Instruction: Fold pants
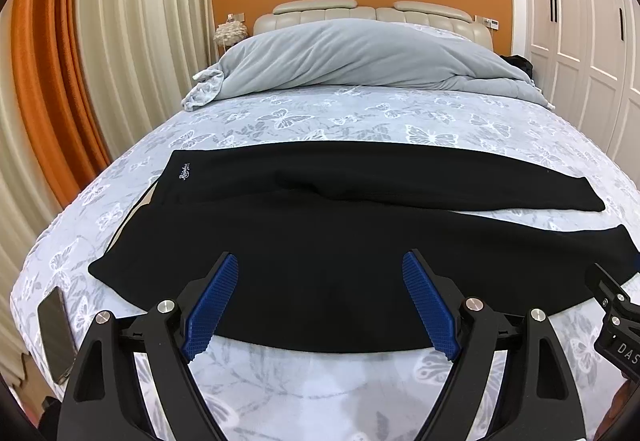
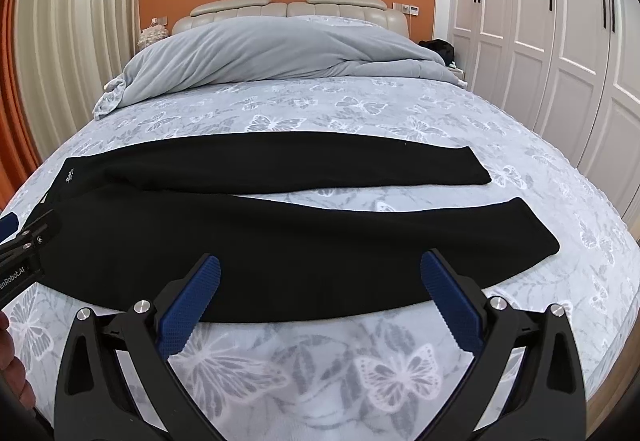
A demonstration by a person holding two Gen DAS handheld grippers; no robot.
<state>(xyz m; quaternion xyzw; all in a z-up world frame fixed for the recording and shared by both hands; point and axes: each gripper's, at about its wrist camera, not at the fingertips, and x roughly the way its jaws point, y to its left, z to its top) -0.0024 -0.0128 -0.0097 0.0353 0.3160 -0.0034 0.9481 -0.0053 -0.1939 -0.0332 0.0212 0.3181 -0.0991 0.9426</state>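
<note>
Both hand-held grippers, left (image 1: 320,301) and right (image 2: 320,301), gape wide and empty over near leg of black pants (image 1: 320,241) on bed (image 1: 280,393); pinch near hem edge, fold onto far leg.

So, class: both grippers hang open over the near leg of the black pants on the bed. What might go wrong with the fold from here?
1. The pants legs lie splayed apart, so folding could leave uneven edges.
2. The left gripper or right gripper could pinch the butterfly sheet too.
3. The phone at the bed's edge could get knocked off.
</note>
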